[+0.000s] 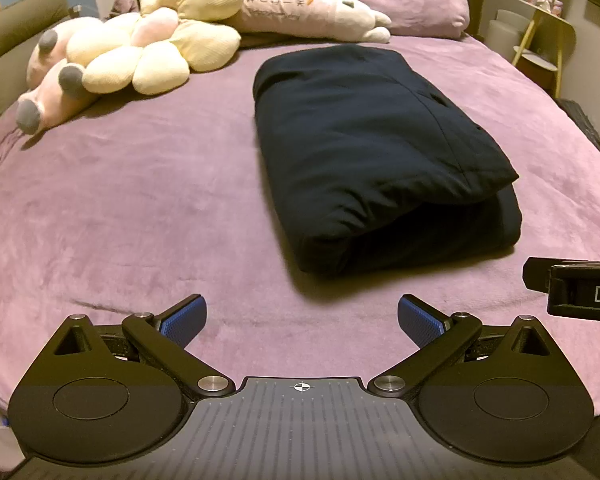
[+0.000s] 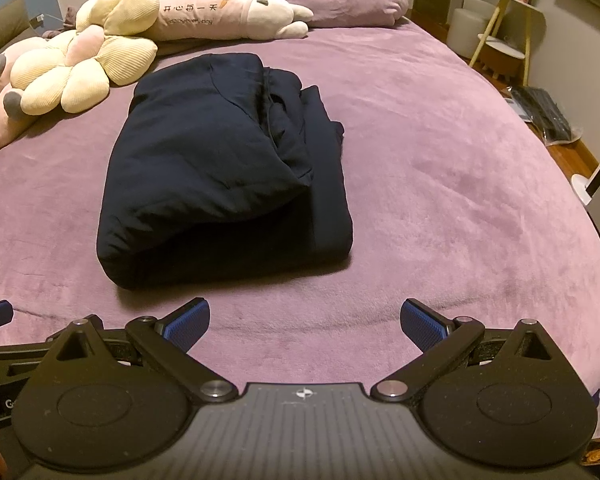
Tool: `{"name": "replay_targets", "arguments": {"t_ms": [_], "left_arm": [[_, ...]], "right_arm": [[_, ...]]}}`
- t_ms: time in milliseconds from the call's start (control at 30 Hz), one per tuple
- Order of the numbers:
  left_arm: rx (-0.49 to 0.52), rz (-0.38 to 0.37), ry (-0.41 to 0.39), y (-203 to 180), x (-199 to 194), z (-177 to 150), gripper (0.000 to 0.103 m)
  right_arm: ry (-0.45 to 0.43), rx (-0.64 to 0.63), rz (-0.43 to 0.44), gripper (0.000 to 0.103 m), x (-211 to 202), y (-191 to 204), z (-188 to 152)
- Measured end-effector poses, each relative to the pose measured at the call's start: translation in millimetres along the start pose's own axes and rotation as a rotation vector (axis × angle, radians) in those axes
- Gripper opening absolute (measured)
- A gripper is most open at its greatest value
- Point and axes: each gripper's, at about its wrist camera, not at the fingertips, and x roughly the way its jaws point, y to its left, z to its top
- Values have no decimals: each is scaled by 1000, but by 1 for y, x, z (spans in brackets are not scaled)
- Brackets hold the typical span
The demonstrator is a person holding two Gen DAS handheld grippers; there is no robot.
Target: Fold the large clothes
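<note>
long plush pillow (image 2: 220, 16) reads "开心每一天"; folded dark garment (image 2: 220, 176) unlabelled.

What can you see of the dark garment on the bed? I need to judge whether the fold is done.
The dark navy garment looks padded, like a puffy jacket with stitched seams. It lies folded into a thick, roughly rectangular bundle on the purple bedspread, its top layer draped over lower ones that stick out along the right edge. Nothing touches it but the bed; both open grippers are clear of it, and the plush toys lie apart.
</note>
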Motion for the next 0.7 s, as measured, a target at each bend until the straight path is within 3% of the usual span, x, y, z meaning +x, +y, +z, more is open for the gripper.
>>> {"name": "replay_targets", "arguments": {"t_ms": [700], "left_arm": [[7, -21, -2, -3, 0, 0, 103]], "right_arm": [[-2, 0, 6, 102, -1, -3, 1]]}}
